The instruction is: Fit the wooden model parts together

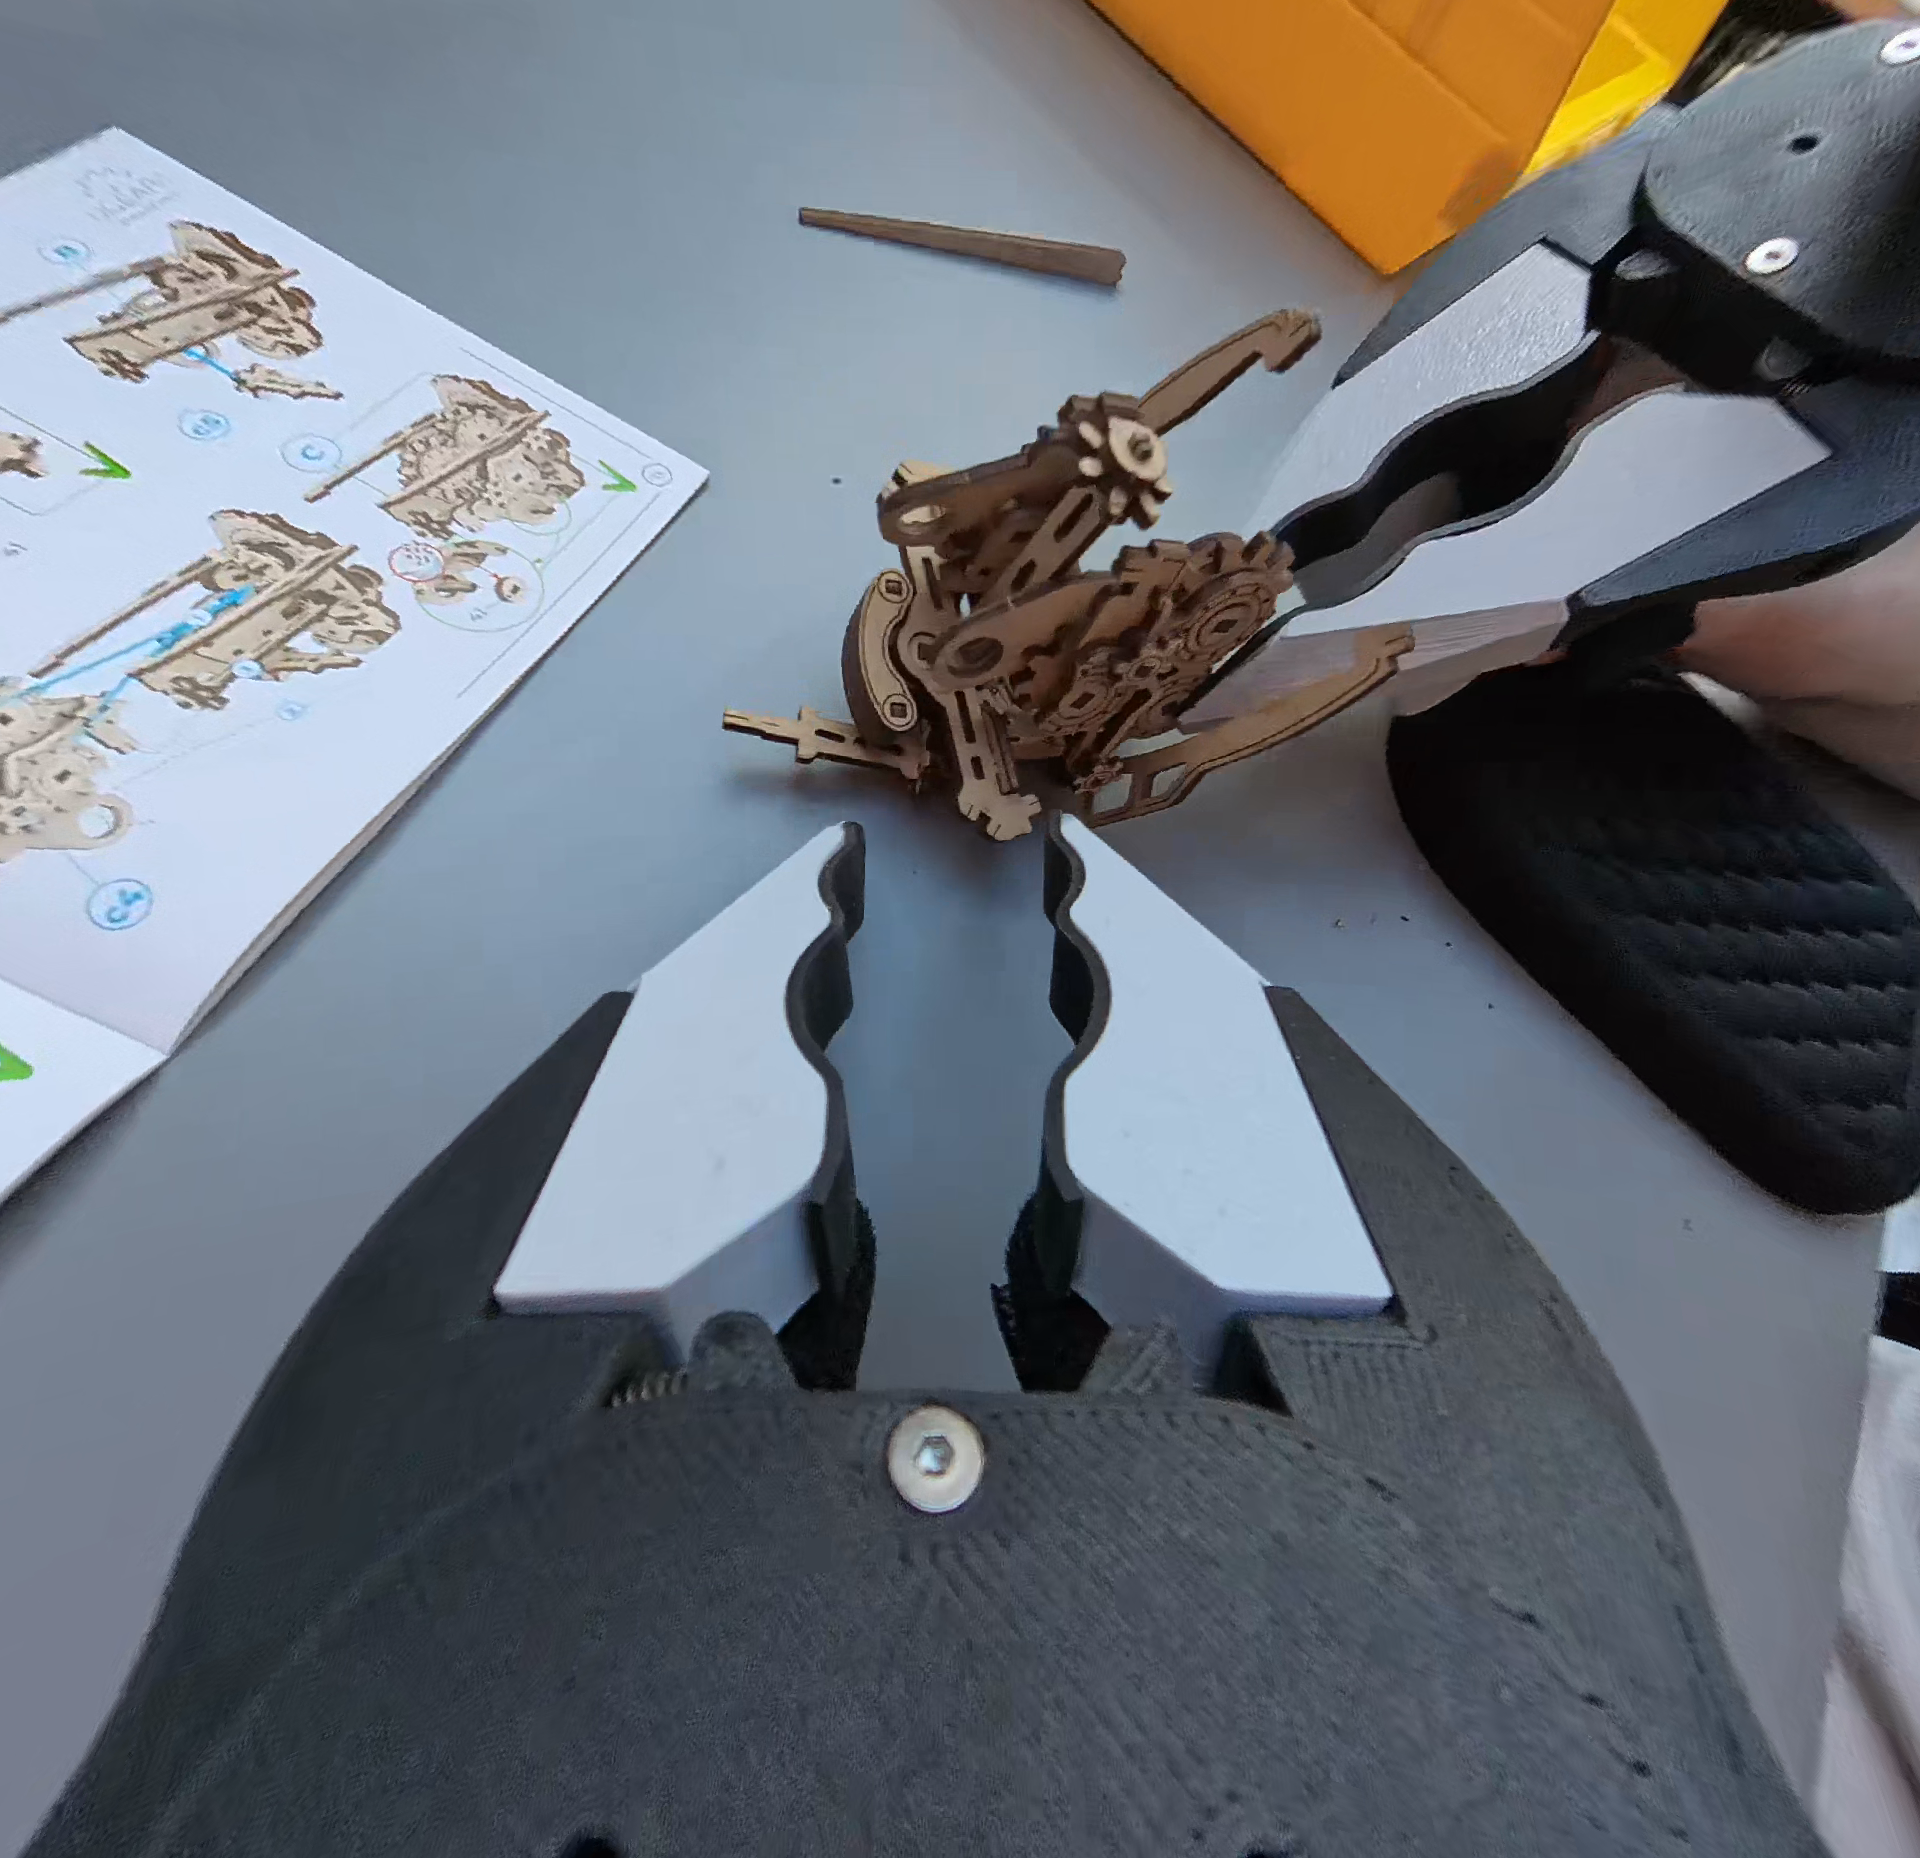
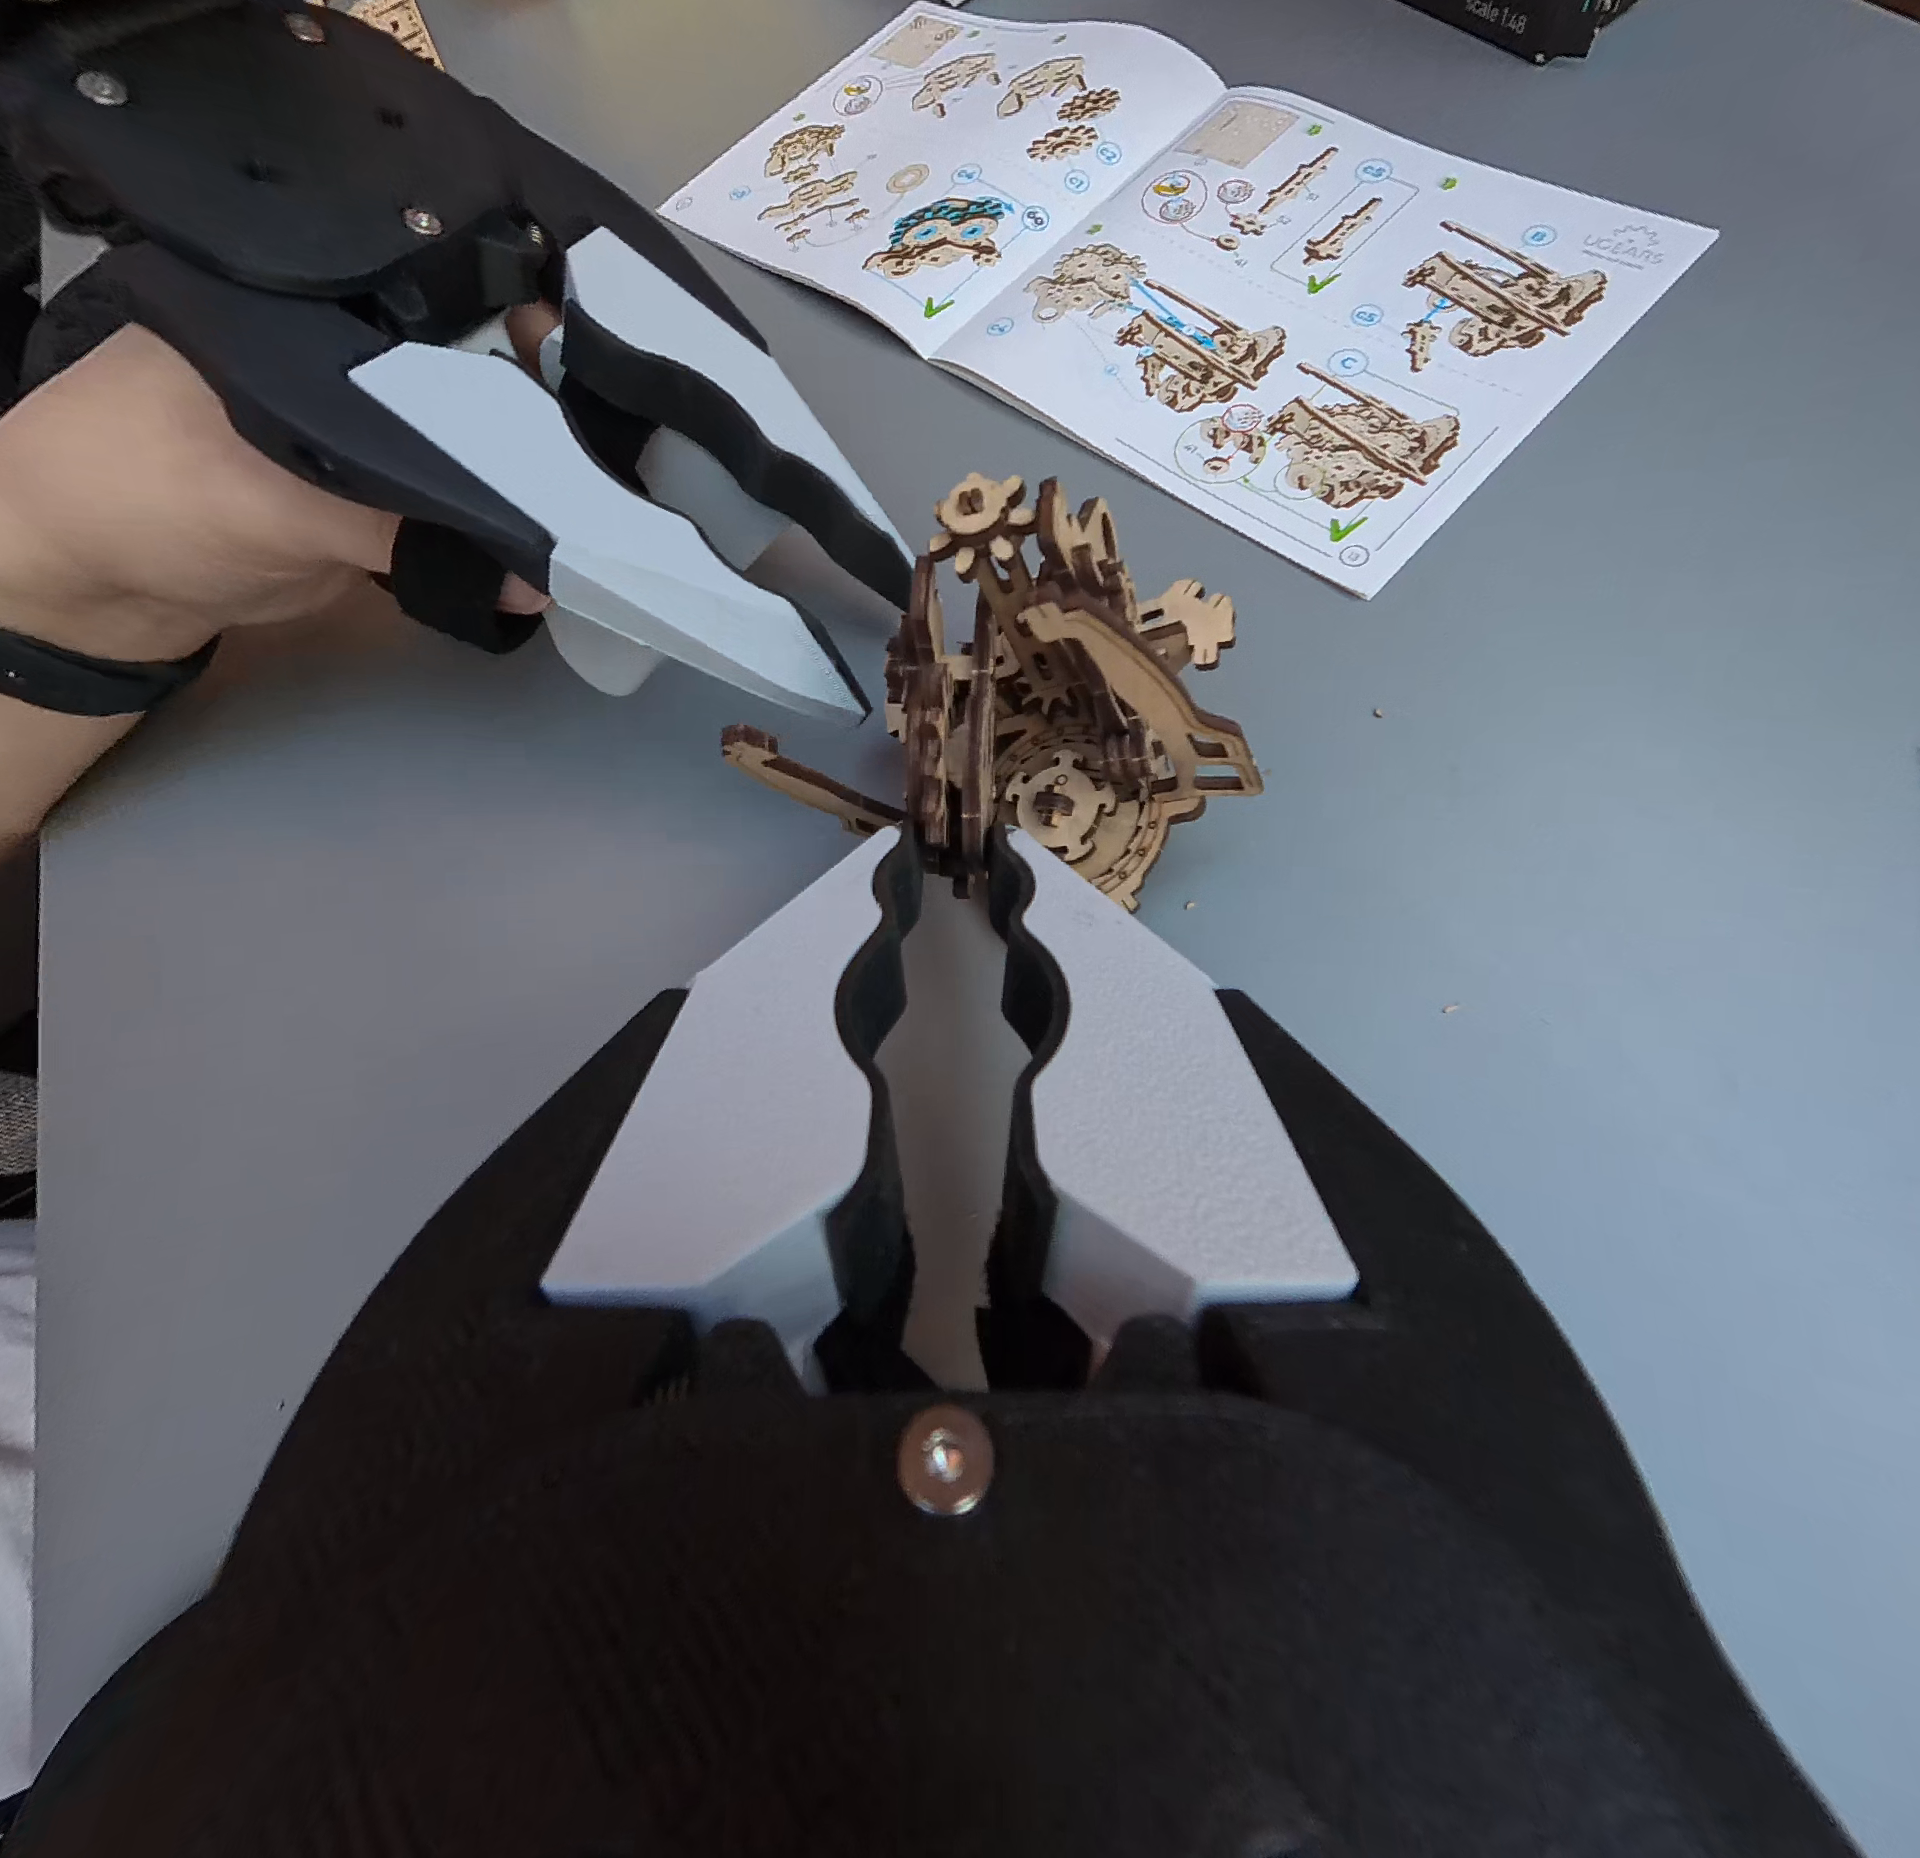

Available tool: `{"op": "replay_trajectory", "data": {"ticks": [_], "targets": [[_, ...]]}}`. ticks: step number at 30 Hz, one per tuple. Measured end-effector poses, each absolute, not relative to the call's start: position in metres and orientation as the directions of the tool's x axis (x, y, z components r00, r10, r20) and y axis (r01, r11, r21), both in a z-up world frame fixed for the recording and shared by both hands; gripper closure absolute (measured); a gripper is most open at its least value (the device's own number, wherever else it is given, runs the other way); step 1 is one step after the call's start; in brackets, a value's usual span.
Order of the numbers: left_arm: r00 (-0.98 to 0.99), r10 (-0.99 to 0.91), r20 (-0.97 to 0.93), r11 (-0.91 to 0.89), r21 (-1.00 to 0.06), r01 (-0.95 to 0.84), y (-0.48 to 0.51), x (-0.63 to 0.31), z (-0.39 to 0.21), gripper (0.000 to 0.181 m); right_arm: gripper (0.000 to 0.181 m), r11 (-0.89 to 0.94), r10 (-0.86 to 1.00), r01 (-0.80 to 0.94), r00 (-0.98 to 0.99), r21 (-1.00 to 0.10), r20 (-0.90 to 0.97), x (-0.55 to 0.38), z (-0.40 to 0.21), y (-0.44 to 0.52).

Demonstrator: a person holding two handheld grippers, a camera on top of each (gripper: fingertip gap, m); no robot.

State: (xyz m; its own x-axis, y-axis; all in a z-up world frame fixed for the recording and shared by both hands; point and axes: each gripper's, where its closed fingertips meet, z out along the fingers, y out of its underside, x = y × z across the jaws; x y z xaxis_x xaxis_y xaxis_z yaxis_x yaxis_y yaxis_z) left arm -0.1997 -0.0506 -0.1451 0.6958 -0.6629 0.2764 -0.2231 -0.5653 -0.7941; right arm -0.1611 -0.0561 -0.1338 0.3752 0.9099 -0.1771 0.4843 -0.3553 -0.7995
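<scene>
Wooden model [image 1: 1049, 603] stands tilted on the grey table [image 1: 623, 146], near its middle, between the two tongs. Right tongs [image 2: 951, 852] are clamped on the model's near edge, a stack of thin gear plates pinched between the fingertips. Left tongs [image 1: 951, 842] have their fingers apart with bare table between them; the tips sit just beside the model's lower end. Whether they touch it cannot be told. An instruction booklet [image 2: 1195, 281] lies open on the table beyond the model. A loose wooden stick [image 1: 961, 245] lies apart from the model, near an orange box [image 1: 1351, 73].
</scene>
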Motion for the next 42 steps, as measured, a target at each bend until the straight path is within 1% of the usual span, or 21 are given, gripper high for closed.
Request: {"op": "replay_trajectory", "data": {"ticks": [2,5,7,9,13,16,19,25,37,42], "targets": [[0.626,-0.668,0.402,-0.619,-0.767,-0.168,-0.052,-0.194,-0.141,0.157,0.17,-0.352,0.911,0.485,0.372,-0.8,-0.175,-0.161,-0.134,-0.056],[0.54,-0.639,0.547,-0.694,-0.714,-0.098,-0.052,-0.189,-0.135,0.157,0.17,-0.345,0.915,0.488,0.365,-0.802,-0.171,-0.161,-0.134,-0.055],[0.541,-0.615,0.573,-0.728,-0.677,-0.111,-0.049,-0.192,-0.141,0.158,0.17,-0.345,0.916,0.488,0.361,-0.802,-0.174,-0.161,-0.134,-0.055],[0.549,-0.61,0.571,-0.738,-0.662,-0.13,-0.045,-0.195,-0.145,0.157,0.17,-0.342,0.918,0.489,0.356,-0.803,-0.174,-0.161,-0.135,-0.054],[0.467,-0.585,0.663,-0.783,-0.611,-0.113,-0.044,-0.189,-0.141,0.157,0.17,-0.316,0.928,0.501,0.338,-0.805,-0.154,-0.161,-0.135,-0.054],[0.419,-0.564,0.711,-0.814,-0.564,-0.139,-0.048,-0.184,-0.145,0.165,0.17,-0.295,0.937,0.512,0.32,-0.807,-0.139,-0.161,-0.136,-0.053],[0.399,-0.561,0.725,-0.82,-0.553,-0.147,-0.048,-0.181,-0.146,0.172,0.17,-0.28,0.944,0.521,0.302,-0.806,-0.132,-0.16,-0.137,-0.051],[0.372,-0.534,0.759,-0.839,-0.529,-0.126,-0.05,-0.18,-0.146,0.172,0.17,-0.251,0.962,0.533,0.234,-0.808,-0.144,-0.158,-0.138,-0.05],[0.333,-0.515,0.79,-0.855,-0.5,-0.136,-0.053,-0.178,-0.146,0.173,0.169,-0.122,0.99,0.571,0.125,-0.812,-0.061,-0.159,-0.136,-0.05],[0.299,-0.493,0.817,-0.87,-0.472,-0.144,-0.058,-0.176,-0.145,0.173,0.163,-0.083,0.995,0.575,0.09,-0.814,-0.037,-0.159,-0.133,-0.051]]}}
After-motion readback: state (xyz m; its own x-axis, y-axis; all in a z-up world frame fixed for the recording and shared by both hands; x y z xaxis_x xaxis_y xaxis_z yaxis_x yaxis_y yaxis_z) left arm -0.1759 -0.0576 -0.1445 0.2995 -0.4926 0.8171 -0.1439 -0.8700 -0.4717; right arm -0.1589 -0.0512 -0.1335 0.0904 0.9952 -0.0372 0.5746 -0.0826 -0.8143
